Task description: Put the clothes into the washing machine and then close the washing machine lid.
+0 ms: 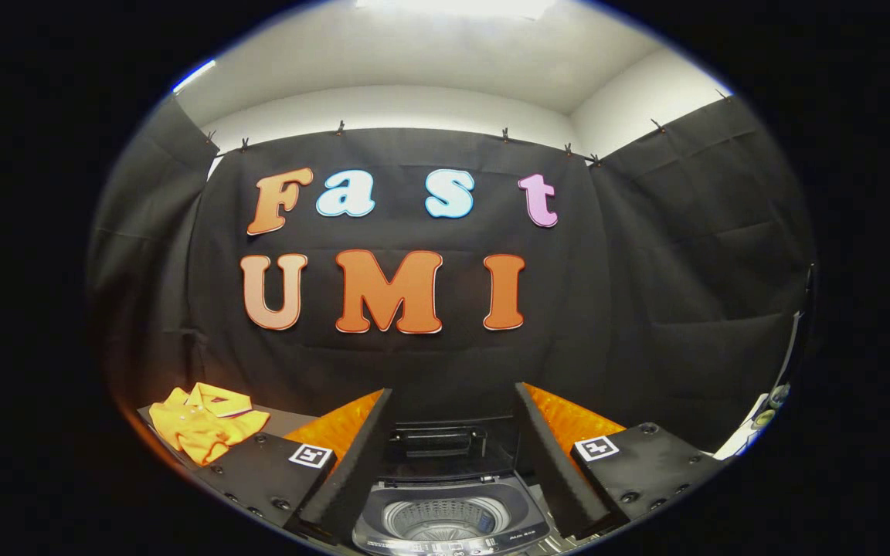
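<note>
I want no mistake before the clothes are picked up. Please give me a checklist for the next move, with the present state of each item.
1. Washing machine lid open, drum reachable: ok.
2. Drum free of other laundry: cannot tell, only part of it shows.
3. Gripper jaws open and holding nothing: ok.
4. Orange shirt lying free on the table, off to the left of the fingers: ok.
5. Gripper lined up with the shirt: not ok, it is over the machine.
</note>
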A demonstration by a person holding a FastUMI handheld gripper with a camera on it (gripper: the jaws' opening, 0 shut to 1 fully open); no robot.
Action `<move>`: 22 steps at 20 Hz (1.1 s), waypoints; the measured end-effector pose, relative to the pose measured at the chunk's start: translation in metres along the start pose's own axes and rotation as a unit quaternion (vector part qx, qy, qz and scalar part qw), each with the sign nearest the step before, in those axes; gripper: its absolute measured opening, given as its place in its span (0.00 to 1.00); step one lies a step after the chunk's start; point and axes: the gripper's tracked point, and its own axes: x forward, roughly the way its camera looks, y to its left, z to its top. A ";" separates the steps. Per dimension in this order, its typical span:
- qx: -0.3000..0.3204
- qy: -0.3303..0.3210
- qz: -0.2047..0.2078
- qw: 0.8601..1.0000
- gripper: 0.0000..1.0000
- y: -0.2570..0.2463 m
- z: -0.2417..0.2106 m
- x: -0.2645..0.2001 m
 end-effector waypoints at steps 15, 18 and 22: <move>0.020 0.003 0.131 0.991 0.98 0.156 0.005 0.028; 0.028 0.005 0.171 0.985 0.98 0.202 0.004 0.030; 0.028 0.011 0.223 0.974 0.98 0.263 -0.002 0.030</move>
